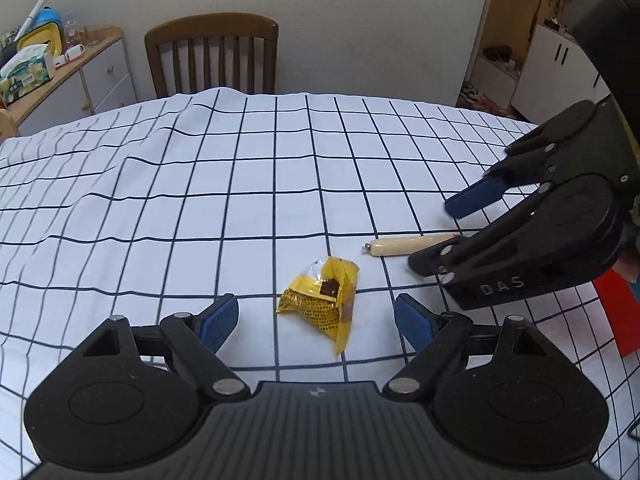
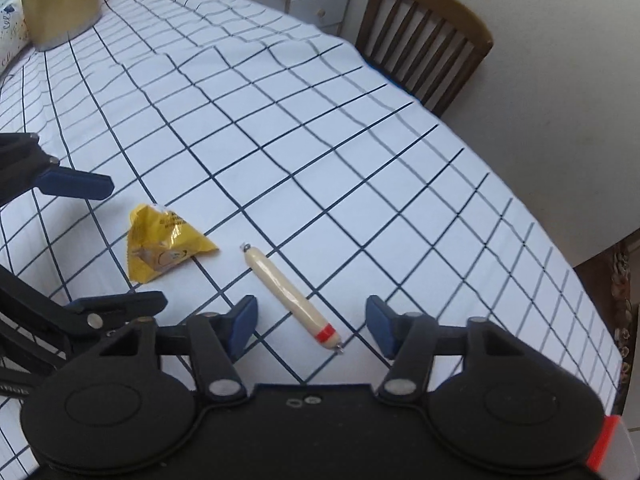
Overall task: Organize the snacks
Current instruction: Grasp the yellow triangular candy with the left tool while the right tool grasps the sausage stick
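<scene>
While the yellow snack packet (image 1: 320, 304) lies crumpled on the checked tablecloth (image 1: 240, 184), it sits between and just ahead of the left gripper (image 1: 316, 322), whose blue pads (image 1: 218, 322) stand wide on either side without touching it. Print on the packet is too small to read. Just beside it lies the sausage stick (image 2: 290, 296), pale with a red band and metal clips at both ends; its banded end lies between the fingertips of the right gripper (image 2: 312, 326), whose jaws stand partly apart with neither pad pressing on it. In the left wrist view the right gripper's black body carries the raised letters "DAS". Farther off stand a wooden chair (image 1: 212, 56), a tissue pack (image 1: 26, 72) on a sideboard (image 1: 72, 80) and a gold dome-shaped object (image 2: 60, 0) on the cloth.
</scene>
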